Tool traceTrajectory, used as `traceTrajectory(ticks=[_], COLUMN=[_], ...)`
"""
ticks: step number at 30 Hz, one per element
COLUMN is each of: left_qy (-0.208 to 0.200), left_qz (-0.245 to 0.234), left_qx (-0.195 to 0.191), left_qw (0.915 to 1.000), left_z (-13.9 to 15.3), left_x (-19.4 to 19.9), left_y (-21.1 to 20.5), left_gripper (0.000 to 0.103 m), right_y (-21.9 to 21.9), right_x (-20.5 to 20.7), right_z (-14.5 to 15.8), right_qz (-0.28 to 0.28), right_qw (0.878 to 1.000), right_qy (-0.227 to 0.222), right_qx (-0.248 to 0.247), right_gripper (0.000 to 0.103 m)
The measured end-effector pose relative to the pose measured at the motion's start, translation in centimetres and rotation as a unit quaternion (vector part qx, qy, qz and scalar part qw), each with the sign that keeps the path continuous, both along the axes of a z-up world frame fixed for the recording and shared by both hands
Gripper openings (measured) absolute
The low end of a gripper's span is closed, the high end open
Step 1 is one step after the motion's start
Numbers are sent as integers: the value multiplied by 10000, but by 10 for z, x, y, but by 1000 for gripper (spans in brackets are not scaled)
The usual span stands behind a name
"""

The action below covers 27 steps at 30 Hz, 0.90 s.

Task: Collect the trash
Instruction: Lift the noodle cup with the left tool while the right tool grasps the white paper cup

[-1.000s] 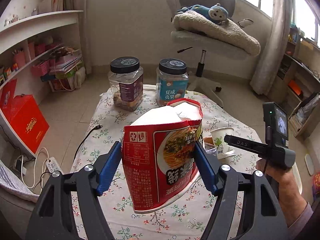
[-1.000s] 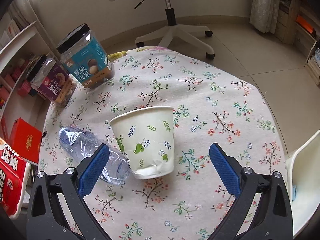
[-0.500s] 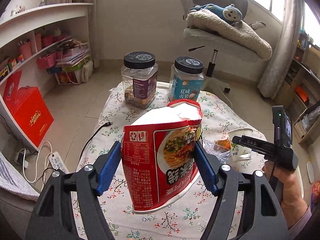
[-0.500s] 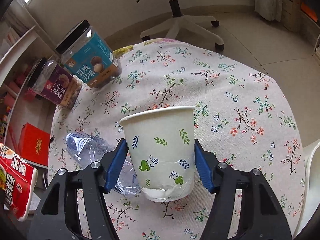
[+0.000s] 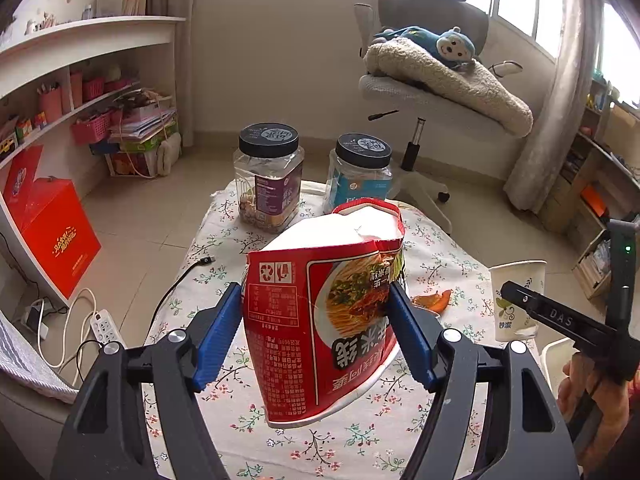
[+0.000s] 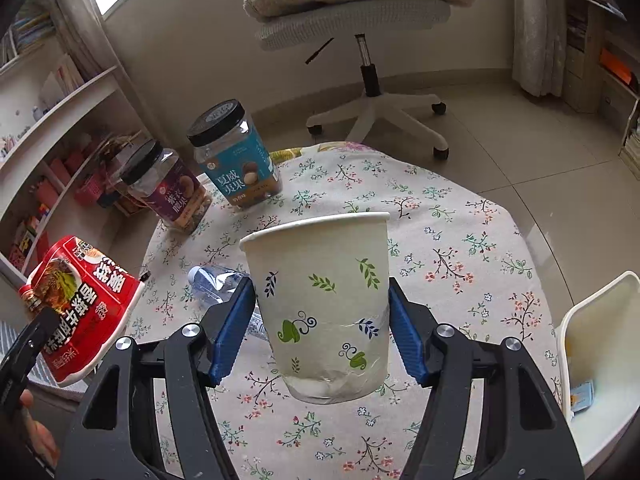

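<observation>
A crumpled red instant-noodle bowl [image 5: 320,320] hangs upside down above the floral table [image 5: 224,240], and my left gripper [image 5: 316,300] is shut on its sides. The same bowl [image 6: 80,312] shows at the left of the right wrist view. My right gripper [image 6: 322,292] is shut on a white paper cup [image 6: 316,248] with leaf prints, upright and lifted off the cloth. That cup [image 5: 516,300] also appears at the right of the left wrist view. A crushed clear plastic bottle [image 6: 216,280] lies on the cloth behind the cup. An orange scrap [image 5: 432,300] lies beside the bowl.
Two black-lidded snack jars, purple [image 5: 268,184] and blue [image 5: 360,184], stand at the table's far side. A white bin [image 6: 592,320] sits off the right edge. An office chair [image 5: 432,92] stands beyond the table, shelves [image 5: 80,100] at the left. A cable [image 5: 180,284] crosses the cloth.
My right gripper closed on the paper cup, which stood on the cloth, and lifted it. The left gripper kept its grip on the noodle bowl and hardly moved.
</observation>
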State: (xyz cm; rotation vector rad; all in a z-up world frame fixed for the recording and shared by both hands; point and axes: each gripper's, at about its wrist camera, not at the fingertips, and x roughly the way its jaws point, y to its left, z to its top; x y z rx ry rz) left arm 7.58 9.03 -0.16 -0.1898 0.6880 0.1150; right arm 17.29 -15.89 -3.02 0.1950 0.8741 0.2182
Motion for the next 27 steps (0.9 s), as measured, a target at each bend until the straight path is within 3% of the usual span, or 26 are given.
traceTrajectory(ticks=[27], left_qy=[-175], left_qz=[-436], left_qx=[-121], left_qw=[9988], left_z=[0], left_x=[14], left_y=[-61], left_gripper=[71], right_y=[-53], right_x=[-59], right_z=[34], right_qz=[-485], right_qw=[9948], right_qy=[-783], right_qx=[-434], right_gripper=[63])
